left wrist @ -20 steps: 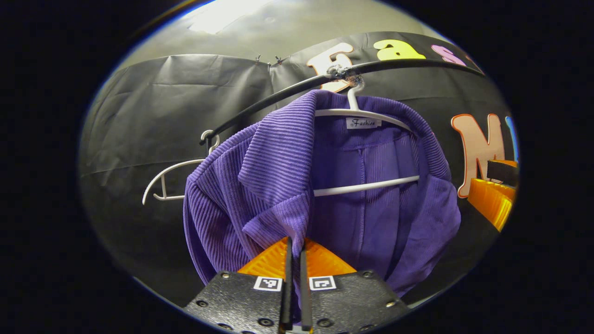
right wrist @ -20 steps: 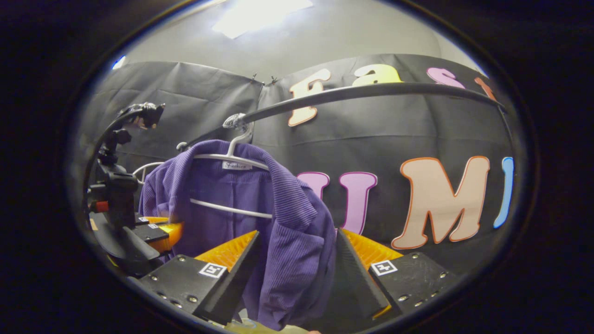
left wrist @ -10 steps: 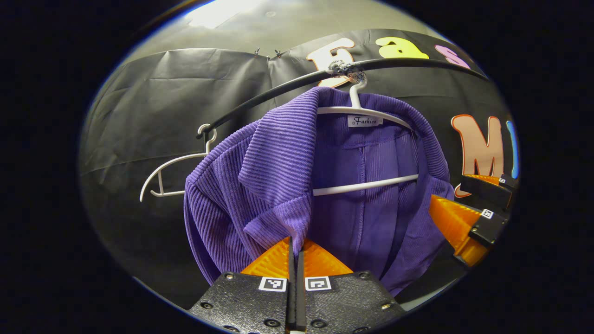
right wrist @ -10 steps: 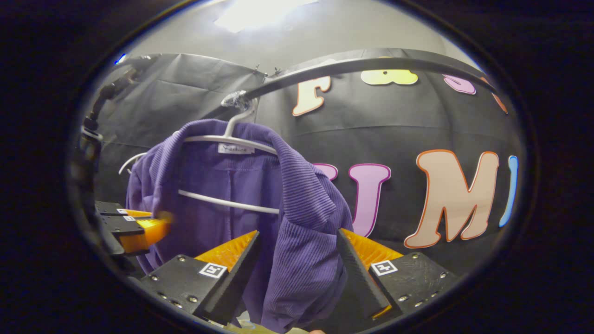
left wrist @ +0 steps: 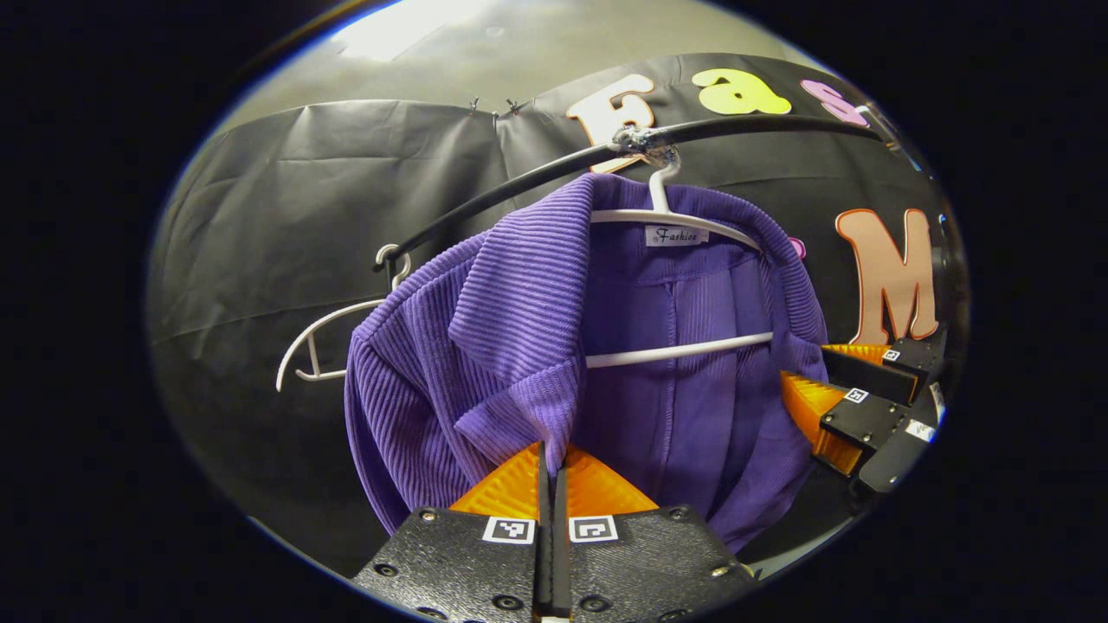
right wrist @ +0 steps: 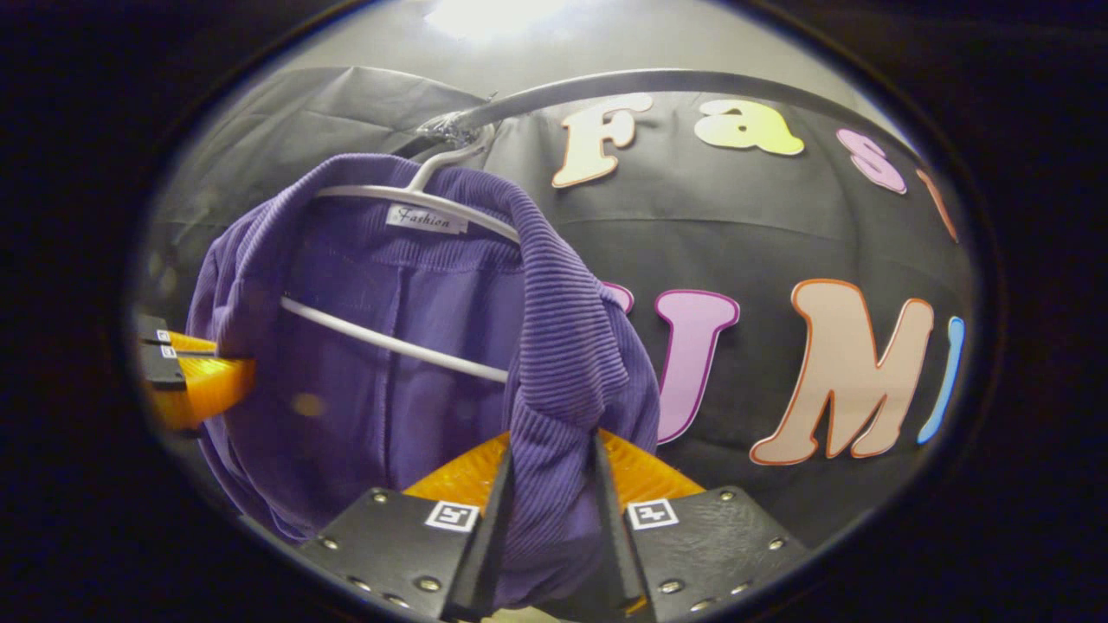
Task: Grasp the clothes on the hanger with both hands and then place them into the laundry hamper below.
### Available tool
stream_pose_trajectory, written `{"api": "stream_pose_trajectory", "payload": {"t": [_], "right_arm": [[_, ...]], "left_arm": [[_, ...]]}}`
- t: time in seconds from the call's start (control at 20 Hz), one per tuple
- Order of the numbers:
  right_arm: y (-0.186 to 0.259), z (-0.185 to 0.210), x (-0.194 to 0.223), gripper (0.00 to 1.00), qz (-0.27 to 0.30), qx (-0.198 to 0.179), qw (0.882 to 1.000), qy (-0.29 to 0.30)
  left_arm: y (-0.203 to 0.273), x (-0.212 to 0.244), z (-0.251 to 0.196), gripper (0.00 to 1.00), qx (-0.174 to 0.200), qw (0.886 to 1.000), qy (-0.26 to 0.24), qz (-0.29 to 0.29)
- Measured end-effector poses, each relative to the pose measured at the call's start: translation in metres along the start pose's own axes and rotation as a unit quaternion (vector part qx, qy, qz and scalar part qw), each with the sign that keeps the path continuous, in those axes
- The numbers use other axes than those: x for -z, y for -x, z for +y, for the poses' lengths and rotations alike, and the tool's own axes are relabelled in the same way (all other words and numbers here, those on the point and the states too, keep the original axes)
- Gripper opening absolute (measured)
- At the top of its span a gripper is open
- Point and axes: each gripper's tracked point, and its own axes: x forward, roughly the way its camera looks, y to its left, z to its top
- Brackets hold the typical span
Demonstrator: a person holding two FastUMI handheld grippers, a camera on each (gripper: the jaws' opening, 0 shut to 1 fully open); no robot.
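1. garment: purple ribbed top (left wrist: 485, 346) hangs on white hanger (left wrist: 675, 216) from black rail (left wrist: 519, 182).
2. left gripper (left wrist: 551, 472) fingers fully closed on its front edge.
3. right gripper (right wrist: 550, 484) fingers press a thick fold between them.
4. we judge: lift both sides evenly off the hanger shoulders, then lower.

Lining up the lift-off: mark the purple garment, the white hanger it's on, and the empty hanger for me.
purple garment (left wrist: 485, 346), left gripper view, ribbed front panel.
white hanger (left wrist: 684, 349), left gripper view, lower crossbar.
empty hanger (left wrist: 325, 322), left gripper view, curved shoulder arm.
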Motion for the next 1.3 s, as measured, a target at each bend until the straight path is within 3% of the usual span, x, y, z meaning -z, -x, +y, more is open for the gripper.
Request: {"api": "stream_pose_trajectory", "payload": {"t": [0.15, 0.35, 0.4, 0.45, 0.7, 1.3], "right_arm": [[0.001, -0.008, 0.004, 0.19, 0.012, 0.020, 1.000, -0.002], [0.008, -0.009, 0.000, 0.15, 0.015, 0.022, 1.000, -0.009], [0.011, -0.019, -0.001, 0.16, 0.018, 0.043, 0.999, 0.003], [-0.003, -0.018, 0.000, 0.00, 0.011, 0.038, 0.999, 0.005], [0.006, -0.022, -0.005, 0.02, 0.016, 0.050, 0.999, 0.008], [0.007, -0.070, -0.040, 0.01, -0.021, 0.120, 0.992, 0.043]], "left_arm": [[0.002, -0.003, 0.005, 0.01, -0.005, 1.000, -0.001, -0.001], [0.007, -0.009, 0.013, 0.01, -0.007, 1.000, 0.001, -0.005], [0.008, -0.012, 0.017, 0.01, -0.011, 1.000, -0.001, -0.008], [0.009, -0.015, 0.021, 0.01, -0.014, 1.000, -0.003, -0.012], [0.012, -0.022, 0.034, 0.00, -0.023, 1.000, 0.002, -0.017], [0.028, -0.070, 0.081, 0.02, -0.061, 0.996, 0.001, -0.063]]}}
